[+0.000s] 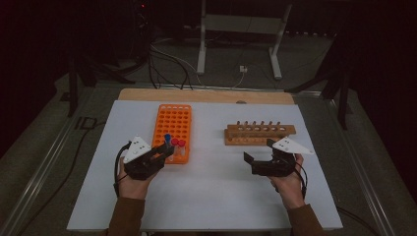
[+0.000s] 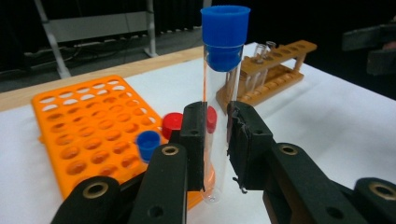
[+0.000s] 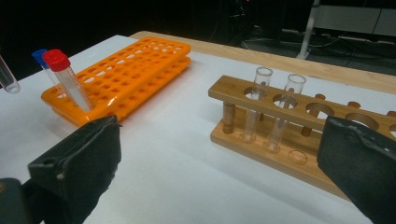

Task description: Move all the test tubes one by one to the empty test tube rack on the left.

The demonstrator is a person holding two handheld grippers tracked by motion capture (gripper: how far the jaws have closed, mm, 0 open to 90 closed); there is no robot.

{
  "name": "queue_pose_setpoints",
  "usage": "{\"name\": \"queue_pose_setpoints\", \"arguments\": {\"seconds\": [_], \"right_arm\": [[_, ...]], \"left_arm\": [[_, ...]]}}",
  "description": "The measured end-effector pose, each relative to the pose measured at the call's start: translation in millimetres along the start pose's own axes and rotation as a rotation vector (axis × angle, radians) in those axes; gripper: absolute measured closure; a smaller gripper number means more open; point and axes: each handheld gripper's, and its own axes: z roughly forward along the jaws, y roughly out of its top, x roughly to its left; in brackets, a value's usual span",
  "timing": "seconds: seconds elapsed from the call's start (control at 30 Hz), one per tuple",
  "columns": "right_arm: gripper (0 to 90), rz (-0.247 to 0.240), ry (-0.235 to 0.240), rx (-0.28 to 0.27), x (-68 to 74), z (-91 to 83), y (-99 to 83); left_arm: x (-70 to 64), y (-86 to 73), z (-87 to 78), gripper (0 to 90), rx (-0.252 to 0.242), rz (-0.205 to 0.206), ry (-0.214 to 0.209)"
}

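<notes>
My left gripper (image 1: 164, 150) (image 2: 217, 140) is shut on a clear tube with a blue cap (image 2: 219, 88) and holds it upright at the near right corner of the orange rack (image 1: 174, 127) (image 2: 88, 126). The tube's round bottom hangs just above the rack's edge. In the rack's near rows stand a red-capped tube (image 2: 173, 123) (image 3: 63, 77) and a short blue-capped tube (image 2: 148, 143) (image 3: 41, 57). My right gripper (image 1: 255, 162) (image 3: 219, 177) is open, jaws wide apart, just in front of the wooden rack (image 1: 260, 133) (image 3: 299, 116), which holds two uncapped clear tubes (image 3: 257, 102).
The racks stand on a white board (image 1: 211, 191) on a wooden table. Beyond the far edge lie cables (image 1: 167, 64) and a white stand's legs (image 1: 238, 44) on a dark floor. A metal rail runs along each side.
</notes>
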Motion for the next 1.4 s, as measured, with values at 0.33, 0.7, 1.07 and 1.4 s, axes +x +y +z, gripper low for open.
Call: {"name": "queue_pose_setpoints", "arguments": {"seconds": [0.33,0.7,1.07,1.4], "right_arm": [[0.0,-0.004,-0.011,-0.005,0.6,0.2,-0.4],[0.0,-0.009,-0.012,-0.006,1.2,1.3,-0.6],[0.0,-0.008,-0.009,-0.002,1.4,2.2,-1.4],[0.0,-0.014,-0.007,0.000,2.2,2.4,-1.8]], "left_arm": [[8.8,-6.9,-2.4,76.7,-0.038,0.016,0.101],[23.3,-22.7,10.7,76.7,-0.054,-0.004,0.201],[32.2,-36.5,26.7,76.6,-0.031,-0.051,0.208],[32.7,-49.6,38.7,76.8,0.067,-0.067,0.217]]}}
